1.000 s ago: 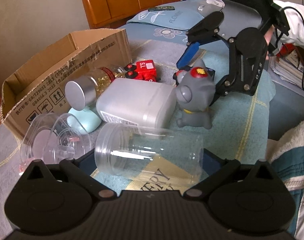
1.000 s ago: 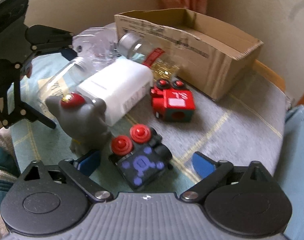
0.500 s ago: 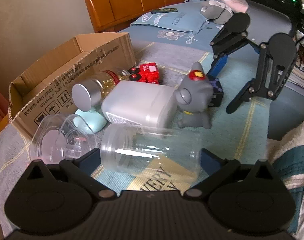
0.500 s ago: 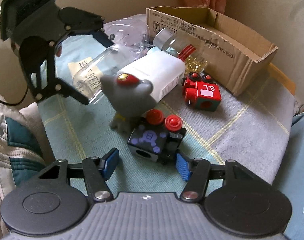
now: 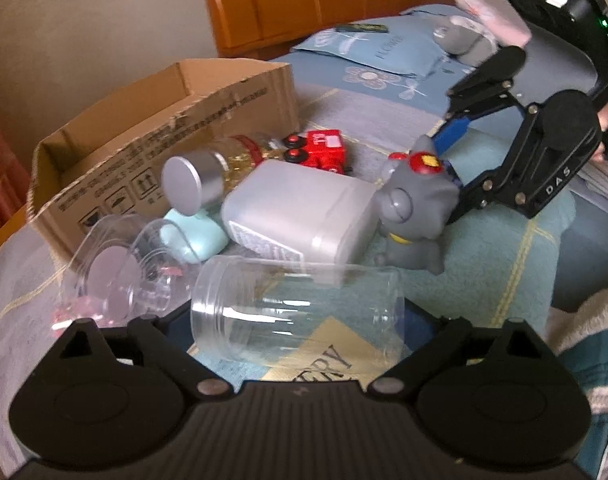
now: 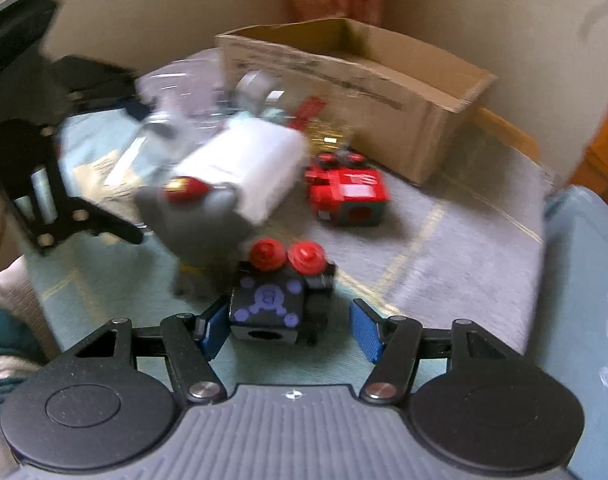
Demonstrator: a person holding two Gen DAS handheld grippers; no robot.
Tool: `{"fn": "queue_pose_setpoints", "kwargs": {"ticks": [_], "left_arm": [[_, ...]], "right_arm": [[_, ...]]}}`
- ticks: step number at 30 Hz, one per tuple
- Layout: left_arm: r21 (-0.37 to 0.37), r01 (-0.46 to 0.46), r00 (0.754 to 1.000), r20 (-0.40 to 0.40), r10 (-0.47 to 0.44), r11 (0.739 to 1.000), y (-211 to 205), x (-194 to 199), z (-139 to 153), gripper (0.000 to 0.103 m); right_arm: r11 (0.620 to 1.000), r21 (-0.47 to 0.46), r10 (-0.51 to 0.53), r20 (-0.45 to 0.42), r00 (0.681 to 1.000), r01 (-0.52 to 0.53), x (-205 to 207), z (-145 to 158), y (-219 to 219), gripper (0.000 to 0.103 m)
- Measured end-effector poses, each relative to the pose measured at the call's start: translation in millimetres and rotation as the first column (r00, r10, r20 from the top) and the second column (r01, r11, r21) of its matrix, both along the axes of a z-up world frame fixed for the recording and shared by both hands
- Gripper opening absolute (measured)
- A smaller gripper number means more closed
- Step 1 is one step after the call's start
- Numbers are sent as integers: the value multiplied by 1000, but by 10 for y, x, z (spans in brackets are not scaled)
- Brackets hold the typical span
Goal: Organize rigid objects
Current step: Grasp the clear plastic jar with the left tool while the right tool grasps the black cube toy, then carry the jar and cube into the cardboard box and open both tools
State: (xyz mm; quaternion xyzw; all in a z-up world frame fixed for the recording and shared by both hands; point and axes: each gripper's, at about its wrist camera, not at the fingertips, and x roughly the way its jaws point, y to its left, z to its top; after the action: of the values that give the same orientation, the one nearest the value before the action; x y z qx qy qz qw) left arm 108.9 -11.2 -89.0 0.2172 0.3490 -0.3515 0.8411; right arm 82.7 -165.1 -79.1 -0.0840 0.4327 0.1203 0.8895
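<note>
My right gripper has opened wider again around the black toy car, so it isn't grabbed yet. My left gripper sits wide around the clear jar. I count two toy cars, one cardboard box, one gray cat toy.

We see a black toy cube with two red knobs, upright beside a grey figurine; a clear jar lies sideways near a cardboard box.
</note>
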Motion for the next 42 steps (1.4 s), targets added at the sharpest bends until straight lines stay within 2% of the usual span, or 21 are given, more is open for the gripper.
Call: {"fn": "queue_pose_setpoints", "kwargs": {"ticks": [3,11,15,26,33,42], "left_arm": [[-9,-20,1000,-1,20,1000,13,-5,-7,96],[-28,-57,998,-31,57,998,-1,59,-26,95],[-39,-78,996,-37,76,996,17,56,-14,95],[-28,-103,992,-72,100,994,20,42,179,95],[39,-133,986,-94,136,990,-3,68,445,95],[48,-215,974,-61,218,975,-26,477,922,95]], "right_arm": [[1000,-19,-24,16,1000,24,-27,-8,-17,67],[999,-20,31,41,999,-31,95,-48,32,67],[999,-5,52,32,998,-52,98,-30,44,56],[1000,13,-25,-30,999,25,57,33,-8,56],[999,16,-47,-4,999,47,66,312,-75,56],[998,1,-62,101,993,62,424,856,-66,56]]}}
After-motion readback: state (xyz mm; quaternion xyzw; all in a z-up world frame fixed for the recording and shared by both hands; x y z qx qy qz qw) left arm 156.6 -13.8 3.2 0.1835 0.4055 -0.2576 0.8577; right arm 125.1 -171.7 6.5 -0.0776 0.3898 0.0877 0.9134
